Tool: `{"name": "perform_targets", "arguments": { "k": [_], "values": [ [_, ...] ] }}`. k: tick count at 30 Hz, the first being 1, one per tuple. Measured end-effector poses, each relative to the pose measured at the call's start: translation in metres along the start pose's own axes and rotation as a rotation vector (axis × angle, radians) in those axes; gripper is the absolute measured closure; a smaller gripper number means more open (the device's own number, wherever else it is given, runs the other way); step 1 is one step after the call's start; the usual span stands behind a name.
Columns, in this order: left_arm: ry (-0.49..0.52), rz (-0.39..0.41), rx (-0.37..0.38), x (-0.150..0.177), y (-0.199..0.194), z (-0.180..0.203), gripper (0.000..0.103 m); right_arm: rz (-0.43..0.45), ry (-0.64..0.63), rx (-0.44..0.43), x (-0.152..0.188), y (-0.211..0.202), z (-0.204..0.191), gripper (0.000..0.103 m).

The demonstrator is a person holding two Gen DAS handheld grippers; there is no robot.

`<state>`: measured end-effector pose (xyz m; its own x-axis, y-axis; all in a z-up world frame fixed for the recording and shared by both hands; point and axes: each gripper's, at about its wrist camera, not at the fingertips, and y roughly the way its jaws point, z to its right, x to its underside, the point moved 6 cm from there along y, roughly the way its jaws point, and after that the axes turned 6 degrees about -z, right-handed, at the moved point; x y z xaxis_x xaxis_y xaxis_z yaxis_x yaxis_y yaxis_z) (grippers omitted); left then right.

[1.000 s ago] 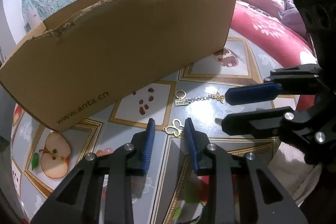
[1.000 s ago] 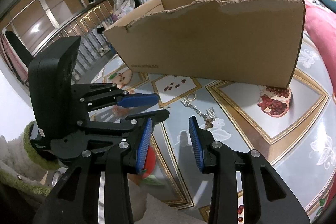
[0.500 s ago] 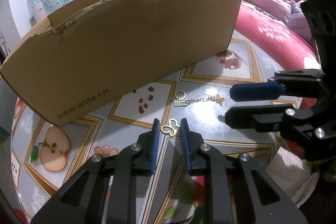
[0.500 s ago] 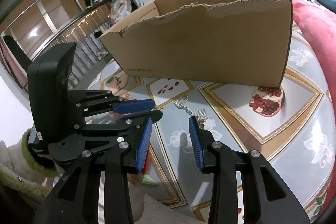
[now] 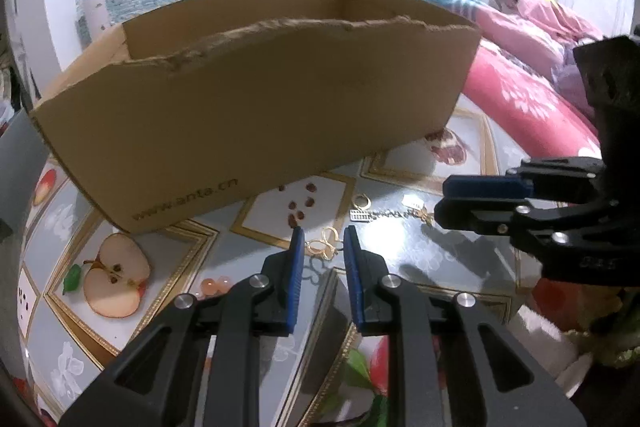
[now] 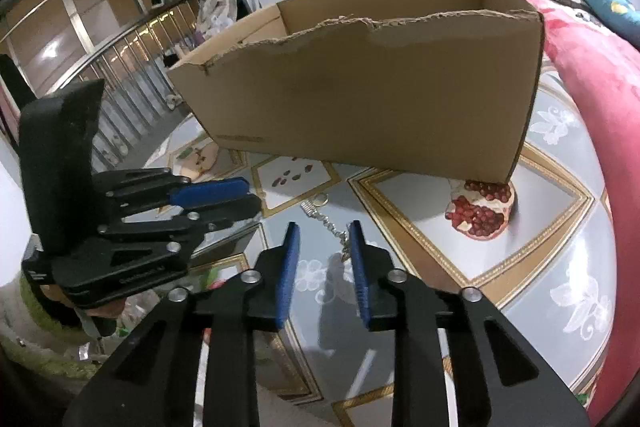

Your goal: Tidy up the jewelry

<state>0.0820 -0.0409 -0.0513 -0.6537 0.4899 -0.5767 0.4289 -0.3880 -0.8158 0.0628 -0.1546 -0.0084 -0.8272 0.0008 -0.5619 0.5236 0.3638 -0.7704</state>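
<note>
Two grippers work over a table (image 5: 452,259) laid with a glossy fruit-print cloth, pink bedding at about two o'clock behind it. Biggest thing on the table is the open cardboard box (image 5: 256,115), its near wall torn ragged along the top, filling the twelve o'clock stretch of both wrist views. On the cloth at its foot are a printed halved apple (image 5: 116,275) at eight o'clock from the left wrist and a printed pomegranate (image 6: 482,213) at three o'clock from the right wrist.

Left gripper (image 5: 320,247) sits low over the cloth, its blue pads drawn in close on either side of a small gold butterfly charm (image 5: 325,247); whether the pads actually touch the charm I cannot tell. Right gripper (image 6: 322,247) is parted, nothing between its fingers, hovering just short of a silver chain (image 6: 334,227) with a ring at its far end, lying at twelve o'clock ahead of it.

Smallest of all, a few pale pink beads (image 5: 216,285) lie just left of the left gripper's fingers.
</note>
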Motion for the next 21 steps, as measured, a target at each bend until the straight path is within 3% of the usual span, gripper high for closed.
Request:
{"name": "perform_targets", "arguments": {
  "k": [11,21],
  "values": [
    [-0.065,0.027,-0.007,-0.003,-0.008,-0.018,0.084,-0.029,-0.097,0.059,-0.025,0.03,-0.008,0.089],
    [-0.087,0.02,0.005,0.0,-0.005,-0.028,0.084,-0.063,-0.153,0.108,-0.017,0.042,-0.009,0.089]
  ]
}}
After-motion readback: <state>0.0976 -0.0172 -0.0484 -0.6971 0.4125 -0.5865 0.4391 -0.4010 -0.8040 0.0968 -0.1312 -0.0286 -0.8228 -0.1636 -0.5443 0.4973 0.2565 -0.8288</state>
